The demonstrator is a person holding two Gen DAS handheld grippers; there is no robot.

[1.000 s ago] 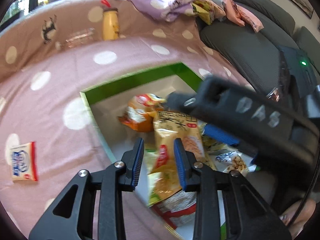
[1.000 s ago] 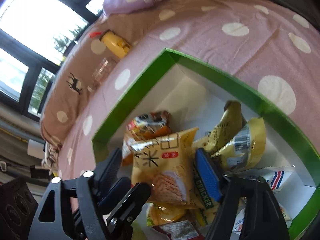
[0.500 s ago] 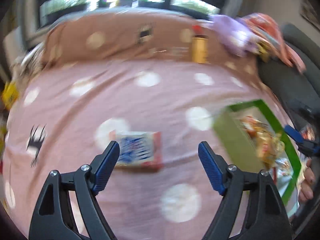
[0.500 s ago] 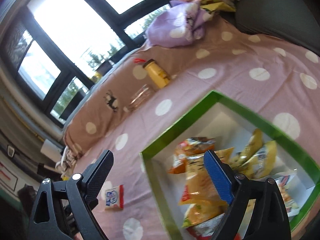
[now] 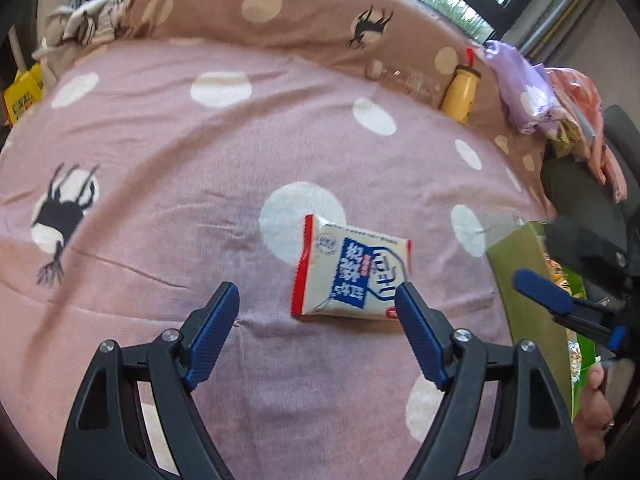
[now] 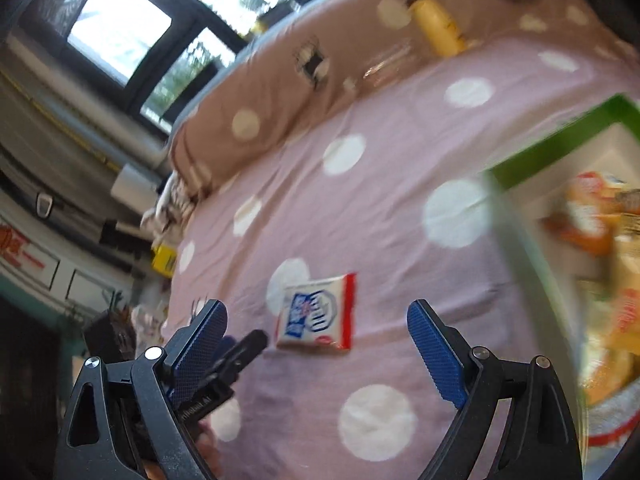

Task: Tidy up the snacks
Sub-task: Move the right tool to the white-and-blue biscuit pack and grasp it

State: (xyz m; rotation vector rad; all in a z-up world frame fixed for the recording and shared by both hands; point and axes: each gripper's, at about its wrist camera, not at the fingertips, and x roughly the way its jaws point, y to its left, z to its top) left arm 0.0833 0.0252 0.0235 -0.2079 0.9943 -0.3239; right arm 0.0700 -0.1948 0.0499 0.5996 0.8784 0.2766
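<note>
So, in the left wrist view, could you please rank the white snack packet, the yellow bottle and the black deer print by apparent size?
1. white snack packet, though it lies nearest the camera
2. black deer print
3. yellow bottle, farthest away

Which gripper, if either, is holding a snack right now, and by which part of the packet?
Neither. Both the left gripper and the right gripper have open, empty jaws; the white snack packet lies untouched on the bedspread.
</note>
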